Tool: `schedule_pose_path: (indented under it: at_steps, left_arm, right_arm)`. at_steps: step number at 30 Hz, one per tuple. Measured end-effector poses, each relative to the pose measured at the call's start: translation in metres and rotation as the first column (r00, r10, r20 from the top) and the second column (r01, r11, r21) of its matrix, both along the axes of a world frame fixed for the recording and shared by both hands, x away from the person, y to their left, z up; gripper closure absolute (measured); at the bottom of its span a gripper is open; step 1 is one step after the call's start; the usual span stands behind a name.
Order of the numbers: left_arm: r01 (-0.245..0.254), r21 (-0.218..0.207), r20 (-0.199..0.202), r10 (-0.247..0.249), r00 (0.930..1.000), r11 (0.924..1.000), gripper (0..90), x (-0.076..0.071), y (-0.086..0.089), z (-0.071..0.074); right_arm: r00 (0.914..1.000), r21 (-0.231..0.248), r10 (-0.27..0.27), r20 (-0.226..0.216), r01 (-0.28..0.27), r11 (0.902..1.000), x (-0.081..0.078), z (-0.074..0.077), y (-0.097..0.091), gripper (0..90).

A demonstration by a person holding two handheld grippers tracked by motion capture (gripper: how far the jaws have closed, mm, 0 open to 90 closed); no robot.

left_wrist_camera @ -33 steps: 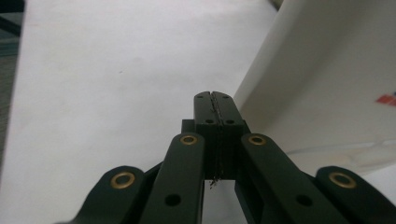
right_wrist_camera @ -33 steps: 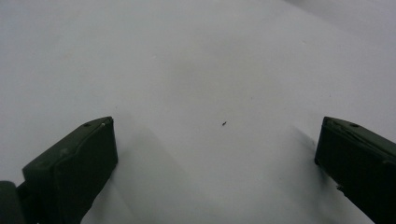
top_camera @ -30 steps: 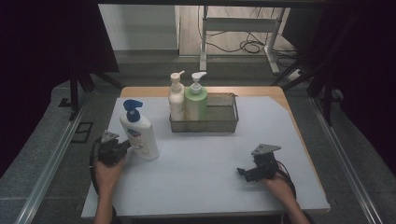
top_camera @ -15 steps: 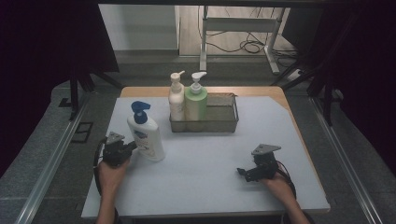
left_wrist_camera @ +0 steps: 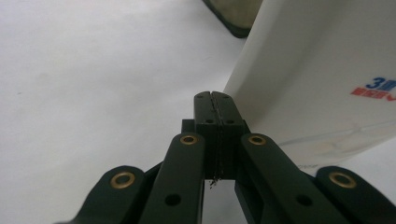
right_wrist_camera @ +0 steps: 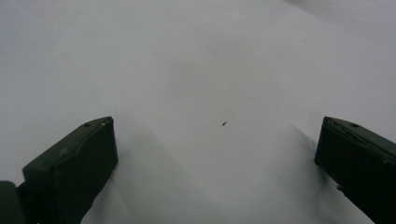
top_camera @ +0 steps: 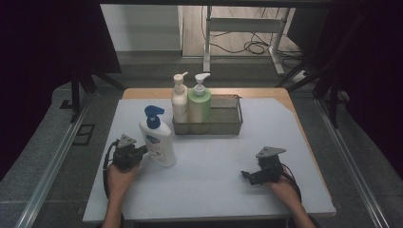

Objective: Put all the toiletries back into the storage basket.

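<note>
A white lotion bottle with a blue pump stands on the pale table mat at the left, leaning a little. My left gripper is shut with nothing between its jaws. Its closed tips rest against the lower left side of the white bottle. My right gripper sits low over the mat at the right, far from the bottles. Its jaws stand wide open with bare mat between them.
A metal wire basket stands at the back middle of the mat. It holds a cream pump bottle and a green pump bottle at its left end. The basket's corner lies just beyond the white bottle.
My left gripper has slid to the right, and the white bottle has moved right with it, closer to the basket. The right gripper has stayed put.
</note>
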State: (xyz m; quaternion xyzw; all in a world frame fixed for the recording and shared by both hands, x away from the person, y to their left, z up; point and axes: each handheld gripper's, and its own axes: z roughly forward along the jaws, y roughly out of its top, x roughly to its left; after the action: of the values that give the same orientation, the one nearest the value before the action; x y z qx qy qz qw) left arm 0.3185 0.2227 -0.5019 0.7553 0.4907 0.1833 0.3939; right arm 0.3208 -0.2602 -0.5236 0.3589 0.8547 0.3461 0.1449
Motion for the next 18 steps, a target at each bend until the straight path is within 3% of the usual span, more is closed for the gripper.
schedule_pose_path:
  at_steps: [18]
  left_arm:
    - [0.086,0.017,-0.007,-0.086,0.9963,0.9961,89.3,-0.008,-0.025,0.002]
  right_arm:
    - [1.0000,0.001,0.000,0.000,0.000,1.0000,0.000,0.000,0.000,0.0]
